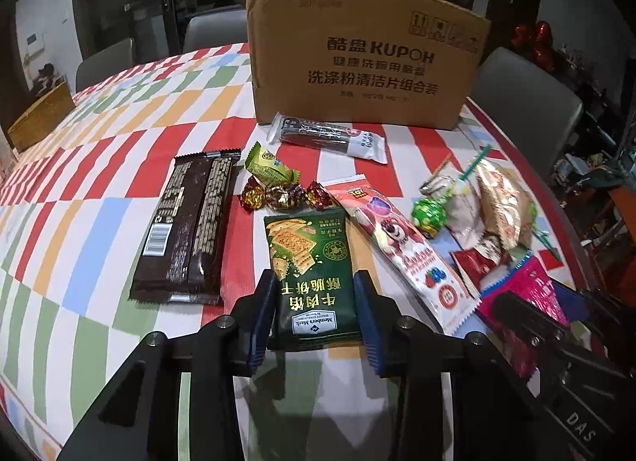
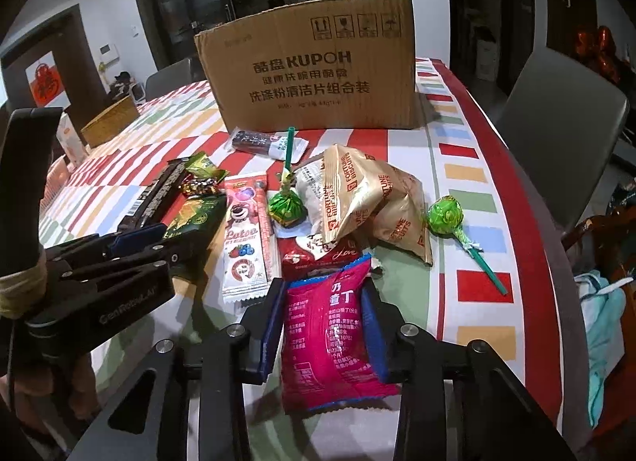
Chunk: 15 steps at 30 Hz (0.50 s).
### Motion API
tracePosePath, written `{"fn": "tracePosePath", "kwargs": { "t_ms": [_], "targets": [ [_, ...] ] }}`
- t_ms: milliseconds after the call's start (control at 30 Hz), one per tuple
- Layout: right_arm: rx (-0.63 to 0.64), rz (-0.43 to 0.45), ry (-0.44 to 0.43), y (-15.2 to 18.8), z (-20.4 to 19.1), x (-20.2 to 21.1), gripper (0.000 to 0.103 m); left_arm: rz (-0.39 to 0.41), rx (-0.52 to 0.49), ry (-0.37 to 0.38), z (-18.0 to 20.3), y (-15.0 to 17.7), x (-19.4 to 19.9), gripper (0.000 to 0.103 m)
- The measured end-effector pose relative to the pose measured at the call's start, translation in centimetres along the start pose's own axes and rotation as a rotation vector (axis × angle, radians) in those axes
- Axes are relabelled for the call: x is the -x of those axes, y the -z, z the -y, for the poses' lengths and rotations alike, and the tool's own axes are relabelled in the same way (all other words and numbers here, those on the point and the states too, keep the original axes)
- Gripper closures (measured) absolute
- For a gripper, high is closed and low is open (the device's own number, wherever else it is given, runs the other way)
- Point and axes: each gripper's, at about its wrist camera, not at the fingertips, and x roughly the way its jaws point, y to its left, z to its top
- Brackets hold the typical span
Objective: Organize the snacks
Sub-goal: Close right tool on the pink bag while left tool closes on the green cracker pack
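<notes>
My left gripper (image 1: 315,286) is shut on a dark green cracker packet (image 1: 312,266) that lies on the checked tablecloth. My right gripper (image 2: 322,294) is shut on a pink snack packet (image 2: 330,338), which also shows in the left wrist view (image 1: 528,294). A brown cardboard box (image 1: 357,55) stands at the back of the table; it also shows in the right wrist view (image 2: 314,75). Loose snacks lie between: a dark chocolate bar (image 1: 187,226), a white-and-pink Lotso bar (image 1: 405,246), gold Fortune Biscuits bags (image 2: 357,190) and green lollipops (image 2: 445,216).
A dark wrapped bar (image 1: 330,137) lies in front of the box. Small wrapped candies (image 1: 278,194) sit behind the green packet. A wooden box (image 1: 39,119) is at the far left. Grey chairs (image 2: 564,135) stand around the table. The table edge (image 2: 528,222) runs along the right.
</notes>
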Motion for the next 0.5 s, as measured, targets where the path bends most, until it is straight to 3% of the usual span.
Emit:
{"fn": "tracePosePath", "kwargs": {
  "t_ms": [500],
  "targets": [
    [0.027,0.103,-0.047,-0.3,-1.8,4.4,0.066,0.112,-0.042,0.034,0.3,1.2,6.2,0.064]
  ]
}}
